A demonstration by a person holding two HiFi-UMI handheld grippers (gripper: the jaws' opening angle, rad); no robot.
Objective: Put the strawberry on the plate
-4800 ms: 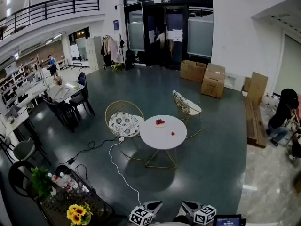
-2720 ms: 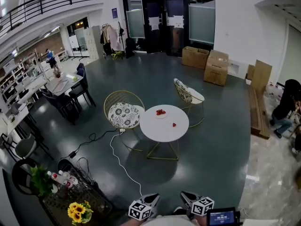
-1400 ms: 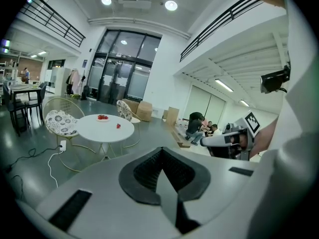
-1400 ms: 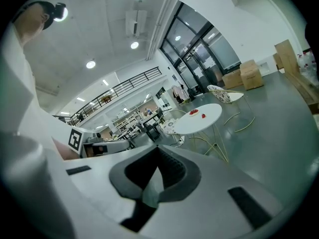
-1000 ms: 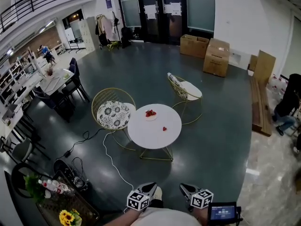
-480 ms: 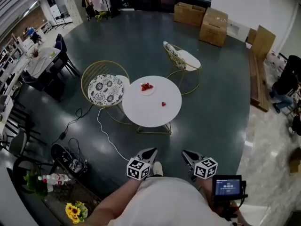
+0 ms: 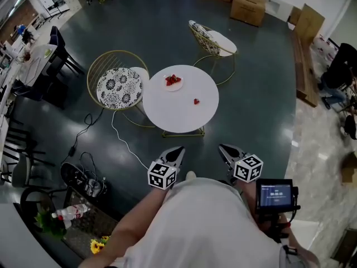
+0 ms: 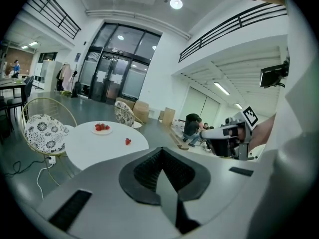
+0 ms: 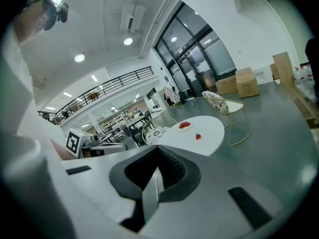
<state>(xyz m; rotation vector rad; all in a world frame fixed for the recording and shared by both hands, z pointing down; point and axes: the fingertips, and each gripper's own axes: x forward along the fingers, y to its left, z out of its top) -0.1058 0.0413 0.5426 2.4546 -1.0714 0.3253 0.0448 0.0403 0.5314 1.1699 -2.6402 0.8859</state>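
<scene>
Both closed: L gripper [image 7: 177, 151], R gripper [image 7: 224, 149] (aimed fwd).

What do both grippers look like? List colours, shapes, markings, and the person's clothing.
The left gripper and right gripper are both pale grey, with tapered fingers and black ribbed pads. Each carries a white cube printed with black square markers. A small black screen with a blue display sits beside the right gripper. The person wears a white top.
</scene>
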